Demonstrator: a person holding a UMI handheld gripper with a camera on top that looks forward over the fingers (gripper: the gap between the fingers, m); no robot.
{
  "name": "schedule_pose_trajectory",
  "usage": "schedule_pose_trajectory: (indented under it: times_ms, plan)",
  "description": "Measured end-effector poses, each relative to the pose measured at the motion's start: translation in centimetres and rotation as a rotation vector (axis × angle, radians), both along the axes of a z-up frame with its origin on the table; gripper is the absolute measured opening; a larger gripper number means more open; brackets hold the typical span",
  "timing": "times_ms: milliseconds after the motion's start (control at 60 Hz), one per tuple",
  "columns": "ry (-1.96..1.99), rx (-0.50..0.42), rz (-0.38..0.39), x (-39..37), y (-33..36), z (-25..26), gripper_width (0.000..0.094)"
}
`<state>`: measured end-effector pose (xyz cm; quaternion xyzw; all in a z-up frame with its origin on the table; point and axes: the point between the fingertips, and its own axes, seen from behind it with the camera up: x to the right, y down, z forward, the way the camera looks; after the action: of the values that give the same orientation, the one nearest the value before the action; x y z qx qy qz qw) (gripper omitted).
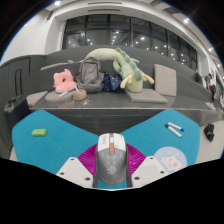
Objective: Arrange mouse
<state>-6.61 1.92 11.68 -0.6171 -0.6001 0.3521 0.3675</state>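
Observation:
A grey and white computer mouse [111, 159] with an orange scroll wheel sits between my two fingers, over the teal table mat [70, 135]. My gripper [111, 168] is shut on it: the magenta pads [90, 160] press against both its sides. The white fingertips [79, 171] flank the mouse's rear half. I cannot tell whether the mouse rests on the mat or is held just above it.
A small green block [39, 131] lies on the mat to the left. A white marker-like thing [175, 127] and a pale round disc [168, 155] lie to the right. Beyond the table, a grey sofa [40, 78] holds plush toys [118, 68], a bag [89, 72] and a pink item [64, 82].

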Motion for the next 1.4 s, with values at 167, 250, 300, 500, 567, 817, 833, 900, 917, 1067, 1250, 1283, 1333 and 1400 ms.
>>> schedule_pose_trajectory:
  times_ms: [167,250,300,500,567,817,833,900,917,1067,1250,1283,1333,1400]
  plan:
    - [-0.050,0.113,-0.093,-0.4,16.0,-3.3,0.0382]
    - [-0.082,0.131,-0.123,-0.6,21.9,-6.3,0.0383]
    - [-0.105,0.128,-0.128,-1.0,24.2,-8.0,0.0384]
    - [-0.207,0.079,-0.092,-0.6,26.8,-14.6,0.0430]
    - [-0.207,0.030,-0.114,-0.4,27.0,-15.0,0.0489]
    - [-0.202,0.001,-0.170,1.6,26.6,-10.9,0.0854]
    - [-0.196,0.001,-0.170,2.0,26.2,-10.2,0.0855]
    - [-0.180,0.018,-0.171,4.3,24.7,-7.1,0.0854]
    - [-0.177,0.020,-0.168,4.9,24.0,-6.4,0.0856]
    - [-0.194,-0.031,-0.119,11.9,15.7,-1.6,0.0852]
    - [-0.240,-0.061,-0.094,19.8,7.9,0.8,0.0836]
    - [-0.248,-0.062,-0.091,21.0,6.8,1.0,0.0838]
    - [-0.246,-0.063,-0.084,22.2,5.4,1.0,0.0837]
    - [-0.248,-0.031,-0.071,23.6,4.2,0.9,0.0838]
